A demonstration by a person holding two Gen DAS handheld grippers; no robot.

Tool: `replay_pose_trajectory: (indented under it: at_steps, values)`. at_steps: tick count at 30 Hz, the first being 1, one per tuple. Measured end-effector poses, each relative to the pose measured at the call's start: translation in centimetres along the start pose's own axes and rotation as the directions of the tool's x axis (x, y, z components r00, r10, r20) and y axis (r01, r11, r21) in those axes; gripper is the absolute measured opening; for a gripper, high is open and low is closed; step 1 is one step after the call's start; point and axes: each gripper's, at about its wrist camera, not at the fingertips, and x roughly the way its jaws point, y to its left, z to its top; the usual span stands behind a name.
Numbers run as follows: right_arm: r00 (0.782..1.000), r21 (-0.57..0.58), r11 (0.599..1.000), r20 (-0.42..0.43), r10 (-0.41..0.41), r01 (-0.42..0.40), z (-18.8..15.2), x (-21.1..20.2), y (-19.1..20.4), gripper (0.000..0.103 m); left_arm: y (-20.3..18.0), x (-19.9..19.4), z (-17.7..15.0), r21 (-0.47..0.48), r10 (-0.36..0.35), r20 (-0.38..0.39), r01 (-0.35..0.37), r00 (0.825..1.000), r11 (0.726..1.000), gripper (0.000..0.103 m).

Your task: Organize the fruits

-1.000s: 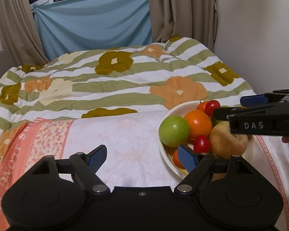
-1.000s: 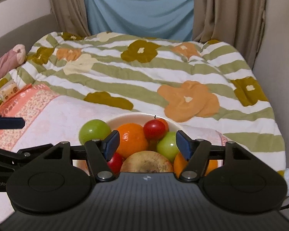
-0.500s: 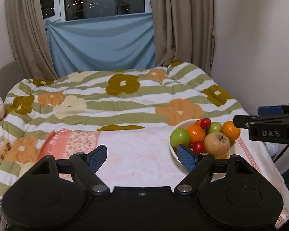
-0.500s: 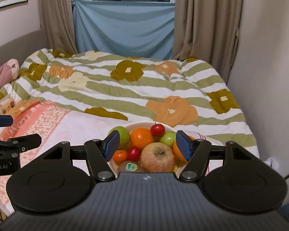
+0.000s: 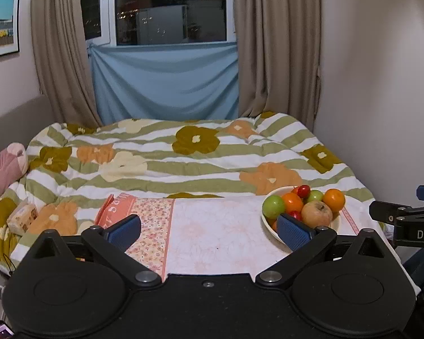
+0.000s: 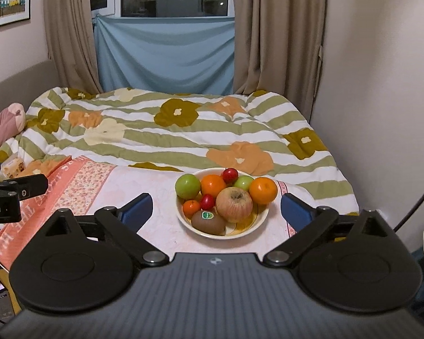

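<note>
Bed (image 6: 183,138) with a flowered quilt carries the fruit bowl (image 6: 264,215) (piled full); left gripper (image 5: 209,230) and right gripper (image 6: 216,207) have both just been opening. Jaws wide apart, nothing between them.

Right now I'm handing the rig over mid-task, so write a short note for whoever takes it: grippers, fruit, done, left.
Left gripper: open, jaws just widened, nothing between them.
Right gripper: open, jaws just widened, empty.
Fruit: all piled in the bowl on the pink cloth: apple, kiwi, green apple, oranges, small red ones.
Done: nothing loose on the cloth.
Left: probably only a final check; no stray fruit is visible.
</note>
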Motion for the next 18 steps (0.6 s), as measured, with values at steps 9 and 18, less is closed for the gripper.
replay_pose_trajectory:
  at_steps: [9,18]
  values:
    - [0.999,0.019,1.0,-0.027,-0.022,0.023,-1.4,-0.9,-0.2,0.103,0.0,-0.9,-1.2,-0.008,0.005,-0.001,-0.005,1.0,1.0,0.103]
    - [0.999,0.019,1.0,-0.026,-0.021,0.022,-1.4,-1.0,-0.2,0.103,0.2,-1.0,-1.3,-0.001,0.015,0.007,-0.015,1.0,1.0,0.103]
